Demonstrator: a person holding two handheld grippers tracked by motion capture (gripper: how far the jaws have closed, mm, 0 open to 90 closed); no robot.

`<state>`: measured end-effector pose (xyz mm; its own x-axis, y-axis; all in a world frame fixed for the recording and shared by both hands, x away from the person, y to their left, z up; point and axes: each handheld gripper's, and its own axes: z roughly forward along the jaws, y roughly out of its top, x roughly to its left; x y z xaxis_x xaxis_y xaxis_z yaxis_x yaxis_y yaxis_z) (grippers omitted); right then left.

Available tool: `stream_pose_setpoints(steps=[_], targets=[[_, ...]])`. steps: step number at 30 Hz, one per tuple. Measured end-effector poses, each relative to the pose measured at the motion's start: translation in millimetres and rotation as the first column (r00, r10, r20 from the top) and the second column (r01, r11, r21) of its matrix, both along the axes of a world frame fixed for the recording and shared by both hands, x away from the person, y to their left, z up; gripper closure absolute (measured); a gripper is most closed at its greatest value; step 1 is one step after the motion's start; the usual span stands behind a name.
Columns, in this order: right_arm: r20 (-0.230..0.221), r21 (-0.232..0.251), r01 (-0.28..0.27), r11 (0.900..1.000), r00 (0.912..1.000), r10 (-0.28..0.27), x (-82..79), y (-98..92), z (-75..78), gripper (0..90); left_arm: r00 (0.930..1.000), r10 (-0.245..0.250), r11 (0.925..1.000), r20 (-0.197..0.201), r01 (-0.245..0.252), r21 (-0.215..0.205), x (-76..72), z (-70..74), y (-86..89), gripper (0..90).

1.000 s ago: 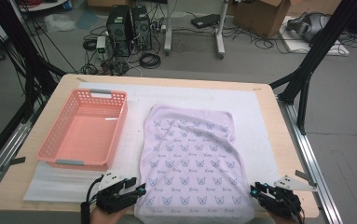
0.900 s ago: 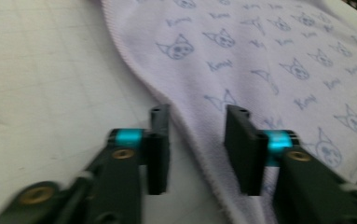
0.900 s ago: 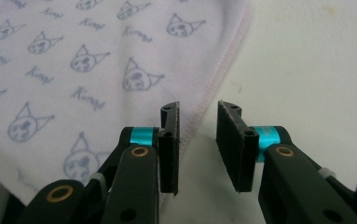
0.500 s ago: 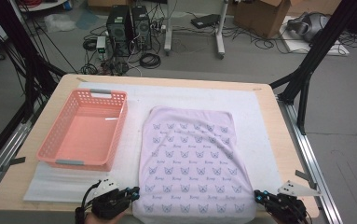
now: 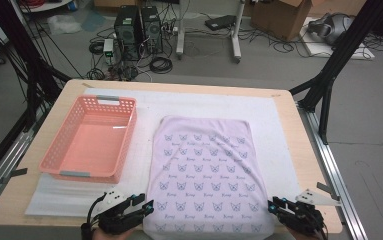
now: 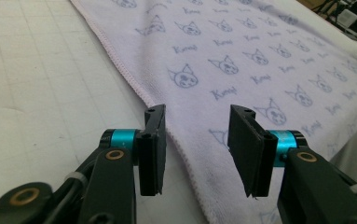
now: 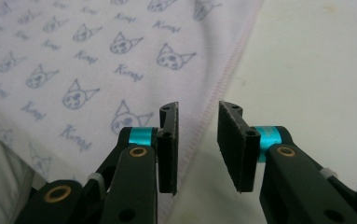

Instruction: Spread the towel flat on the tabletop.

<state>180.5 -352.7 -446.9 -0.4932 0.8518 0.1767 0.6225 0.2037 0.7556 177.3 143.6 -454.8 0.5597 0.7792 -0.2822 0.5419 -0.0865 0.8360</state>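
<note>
At desk's near edge | lilac cat-print cloth (image 5: 206, 175) lies flat, unfolded | left hand-held gripper (image 5: 146, 206) and right hand-held gripper (image 5: 272, 205) just reopened, jaws straddling near corners, nothing clamped | folding not begun

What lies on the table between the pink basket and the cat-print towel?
In the high view, a bare strip of the white mat separates the pink basket from the cat-print towel.

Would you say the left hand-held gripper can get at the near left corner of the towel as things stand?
Probably yes: the left hand-held gripper stands open right over the towel hem, and nothing lies between them.
</note>
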Motion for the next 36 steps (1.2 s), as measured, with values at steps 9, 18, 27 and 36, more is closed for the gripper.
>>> stream_pose_setpoints(steps=[9,18,27,36], targets=[[-0.015,-0.145,-0.038,0.989,0.9992,0.036,-9.5,0.9,5.2,88.7,0.9999,0.008,0.9999,0.013,-0.008,-0.006,0.1,2.2,0.4,49.2],[0.043,-0.027,0.008,1.000,0.9990,-0.007,-8.3,-11.2,9.1,55.8,0.9990,0.006,0.9997,0.045,-0.004,-0.024,8.0,3.7,1.4,45.2],[0.088,0.005,-0.003,1.000,0.9962,0.002,3.2,-6.3,13.8,45.2,0.9959,-0.005,0.9995,0.091,0.008,-0.029,15.5,12.1,2.1,43.4],[0.069,0.019,0.058,0.998,0.9958,-0.059,25.6,-14.2,11.6,50.5,0.9964,-0.032,0.9994,0.079,0.033,-0.013,36.7,15.0,0.2,43.6]])
